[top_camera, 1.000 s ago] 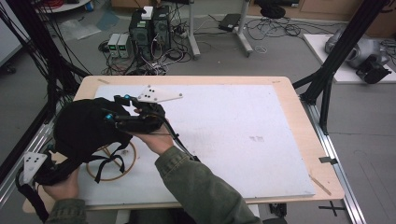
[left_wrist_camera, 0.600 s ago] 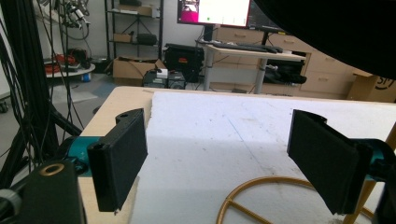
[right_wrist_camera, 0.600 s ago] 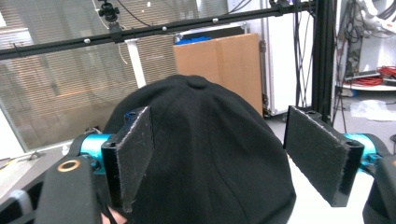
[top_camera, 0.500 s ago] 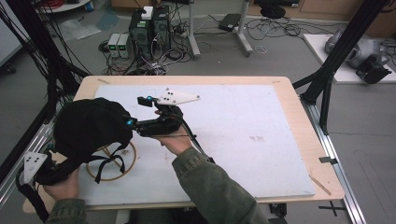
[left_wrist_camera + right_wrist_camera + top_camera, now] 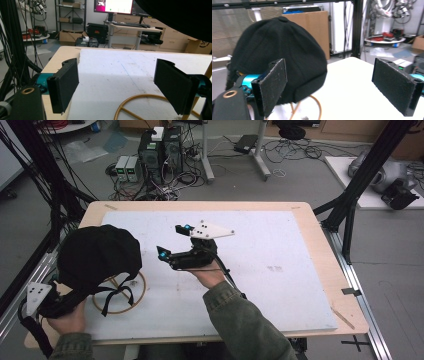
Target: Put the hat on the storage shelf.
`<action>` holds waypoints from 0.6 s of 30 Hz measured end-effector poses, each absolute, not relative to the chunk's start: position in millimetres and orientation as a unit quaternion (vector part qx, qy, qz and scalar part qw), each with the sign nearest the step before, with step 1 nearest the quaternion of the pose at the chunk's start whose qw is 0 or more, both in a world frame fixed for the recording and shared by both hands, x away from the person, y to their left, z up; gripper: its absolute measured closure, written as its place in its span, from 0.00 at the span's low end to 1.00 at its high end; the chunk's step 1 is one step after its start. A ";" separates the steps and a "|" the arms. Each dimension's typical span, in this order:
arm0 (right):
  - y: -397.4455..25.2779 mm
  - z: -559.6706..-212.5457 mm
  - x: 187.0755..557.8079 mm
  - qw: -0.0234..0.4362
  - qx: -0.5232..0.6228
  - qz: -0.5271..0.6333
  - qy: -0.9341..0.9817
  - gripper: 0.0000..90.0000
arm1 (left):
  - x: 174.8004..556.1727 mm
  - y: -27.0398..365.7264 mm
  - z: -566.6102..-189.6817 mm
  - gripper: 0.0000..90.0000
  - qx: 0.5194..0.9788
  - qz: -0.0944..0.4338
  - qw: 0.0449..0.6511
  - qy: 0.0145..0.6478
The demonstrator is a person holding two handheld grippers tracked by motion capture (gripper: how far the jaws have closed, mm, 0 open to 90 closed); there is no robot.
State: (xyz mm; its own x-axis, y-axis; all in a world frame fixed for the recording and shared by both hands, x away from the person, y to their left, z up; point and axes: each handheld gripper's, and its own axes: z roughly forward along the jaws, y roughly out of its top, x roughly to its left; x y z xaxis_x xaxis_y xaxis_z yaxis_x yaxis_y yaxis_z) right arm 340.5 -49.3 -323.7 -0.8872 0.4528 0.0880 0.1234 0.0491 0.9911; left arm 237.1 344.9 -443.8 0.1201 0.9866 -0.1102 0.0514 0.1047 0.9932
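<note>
**Three cameras, one table**

High view: above the near edge, looking forward and down on the whole table point(image 5: 300, 270). Left gripper view: low, close, facing across the board toward a far desk. Right gripper view: close, facing the cap point(image 5: 279, 50). Shared: cap point(image 5: 97, 252), hoop point(image 5: 140, 105), board.

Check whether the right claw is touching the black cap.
Apart. The high view shows the right claw open over bare white board, a clear gap from the black cap.
</note>
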 end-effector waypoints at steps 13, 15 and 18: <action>-94.1 -343.5 339.1 0.185 0.242 0.636 0.709 0.13 | 237.3 343.7 -443.4 0.22 0.514 0.428 0.545 0.505; -100.0 -346.6 338.3 0.196 0.247 0.634 0.706 0.12 | 237.3 343.5 -443.4 0.23 0.514 0.429 0.545 0.504; -109.6 -352.4 337.1 0.206 0.258 0.630 0.703 0.12 | 237.2 343.7 -443.5 0.23 0.514 0.428 0.545 0.505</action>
State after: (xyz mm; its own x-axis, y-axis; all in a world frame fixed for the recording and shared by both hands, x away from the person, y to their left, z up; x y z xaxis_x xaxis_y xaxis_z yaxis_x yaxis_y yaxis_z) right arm 337.1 -109.6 -352.4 -0.7822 0.6220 0.0363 0.1038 0.0727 0.9919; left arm 237.2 343.7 -443.5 0.1228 0.9863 -0.1100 0.0533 0.1041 0.9931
